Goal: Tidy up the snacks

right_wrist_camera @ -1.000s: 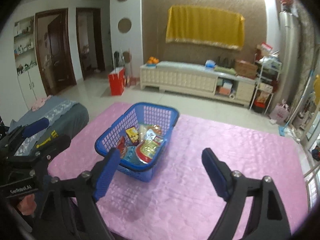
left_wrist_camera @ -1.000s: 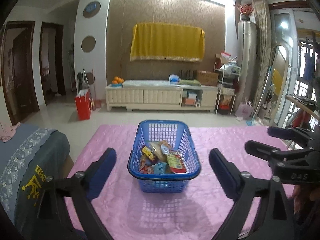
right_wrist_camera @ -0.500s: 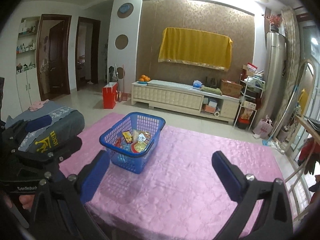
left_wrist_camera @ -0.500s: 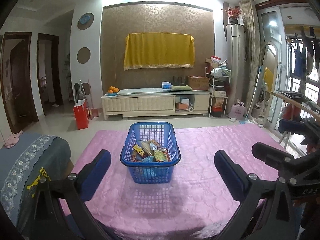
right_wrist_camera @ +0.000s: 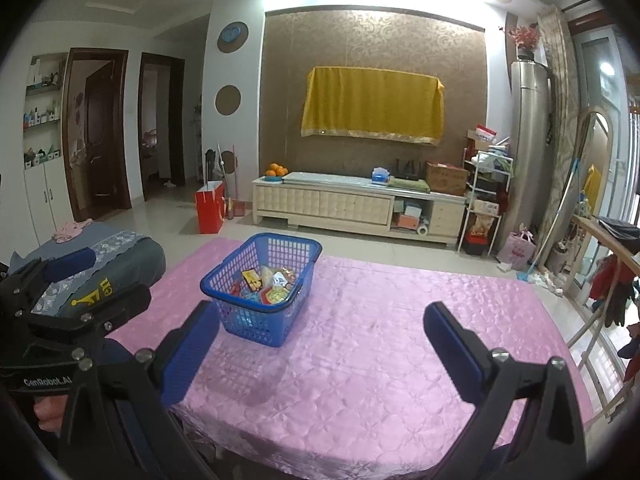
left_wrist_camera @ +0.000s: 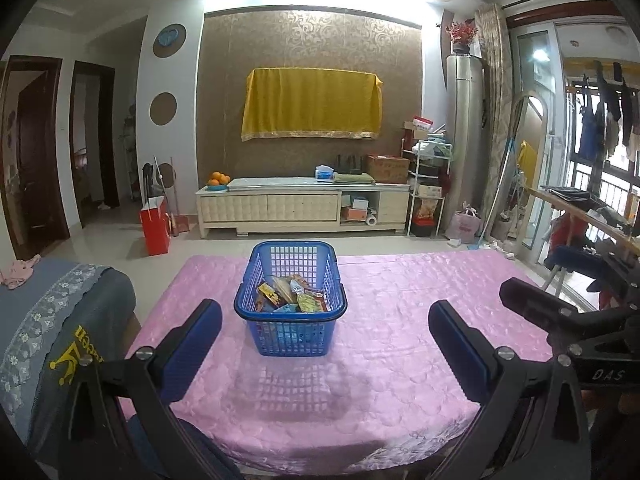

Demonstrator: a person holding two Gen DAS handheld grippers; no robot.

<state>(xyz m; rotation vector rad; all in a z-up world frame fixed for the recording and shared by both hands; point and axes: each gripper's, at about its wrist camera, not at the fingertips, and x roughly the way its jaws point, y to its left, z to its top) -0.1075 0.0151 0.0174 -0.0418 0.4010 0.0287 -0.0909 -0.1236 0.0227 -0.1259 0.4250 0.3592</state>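
Basket: blue plastic basket (left_wrist_camera: 291,300) stands mid-worktop (left_wrist_camera: 400,320), snack packets (left_wrist_camera: 290,294) inside.
Handling: probably light, stiff lattice walls; packets crinkly, slippery; take the rim.
Left gripper (left_wrist_camera: 325,326): wide, empty.
Right gripper (right_wrist_camera: 322,330): wide, empty.

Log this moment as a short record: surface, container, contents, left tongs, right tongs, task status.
surface: table under a pink cloth
container: blue basket, upright on the cloth
contents: snack packets piled inside; none seen on the cloth
left tongs: open, empty, short of the basket
right tongs: open, empty, basket ahead toward its left finger
task status: snacks appear gathered in the basket; nothing held
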